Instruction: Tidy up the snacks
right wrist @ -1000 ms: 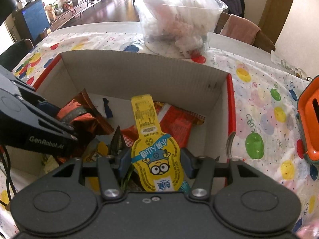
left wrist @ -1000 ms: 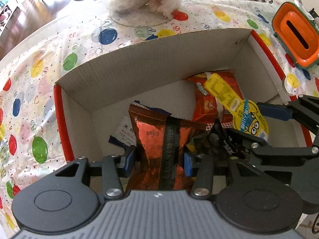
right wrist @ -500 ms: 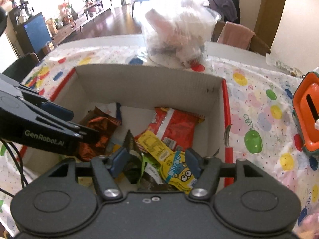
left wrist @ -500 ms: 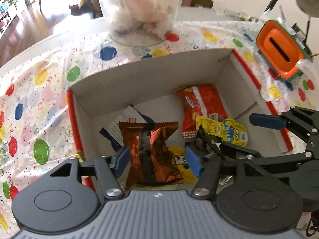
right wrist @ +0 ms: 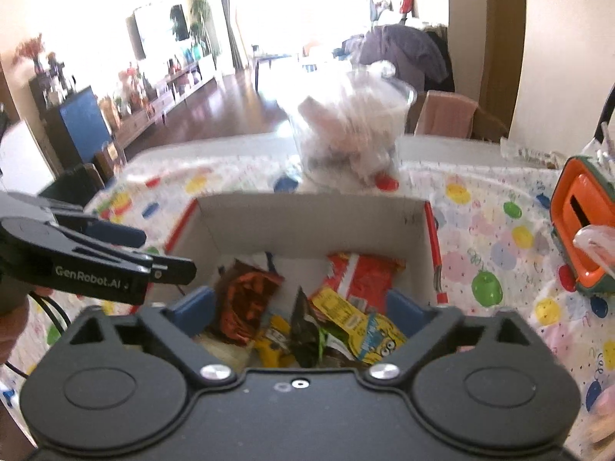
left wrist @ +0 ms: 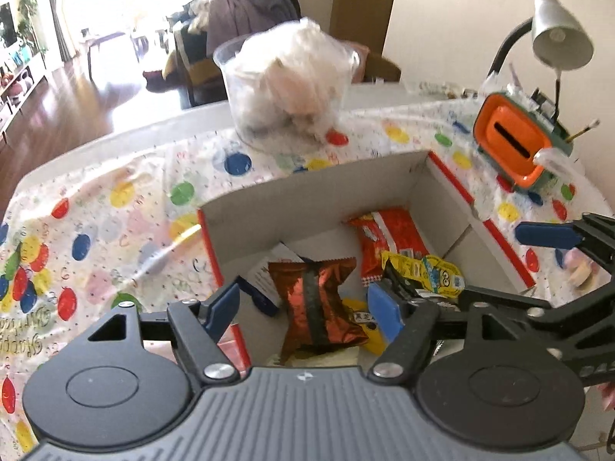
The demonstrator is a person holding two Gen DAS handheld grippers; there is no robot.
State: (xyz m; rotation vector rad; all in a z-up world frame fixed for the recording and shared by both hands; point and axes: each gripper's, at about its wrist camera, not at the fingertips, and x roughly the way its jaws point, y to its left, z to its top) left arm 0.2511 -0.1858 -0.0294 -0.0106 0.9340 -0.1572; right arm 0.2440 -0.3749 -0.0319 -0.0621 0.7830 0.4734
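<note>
An open cardboard box (left wrist: pixel 307 188) with red edges holds the snacks. Inside lie an orange-brown foil packet (left wrist: pixel 319 303), a red packet (left wrist: pixel 392 238) and a yellow cartoon packet (left wrist: pixel 430 272). My left gripper (left wrist: pixel 303 309) hangs above the box, its jaws opening; the foil packet lies below them, free of the pads. My right gripper (right wrist: pixel 300 305) is also above the box (right wrist: pixel 307 219) with its jaws opening very wide. The yellow packet (right wrist: pixel 361 326) and a dark packet (right wrist: pixel 303 330) lie loose beneath it. The left gripper (right wrist: pixel 161 251) shows at the left of the right wrist view.
A clear tub (left wrist: pixel 288 88) of white wrapped items stands behind the box on the balloon-print tablecloth (left wrist: pixel 96 211). An orange and green container (left wrist: pixel 511 146) and a desk lamp (left wrist: pixel 557 38) stand at the back right. Small sweets (left wrist: pixel 576 272) lie right of the box.
Both grippers let go of their packets, the foil one and the yellow one, which now lie in the box. Both have risen and drawn back, jaws spreading wider.
</note>
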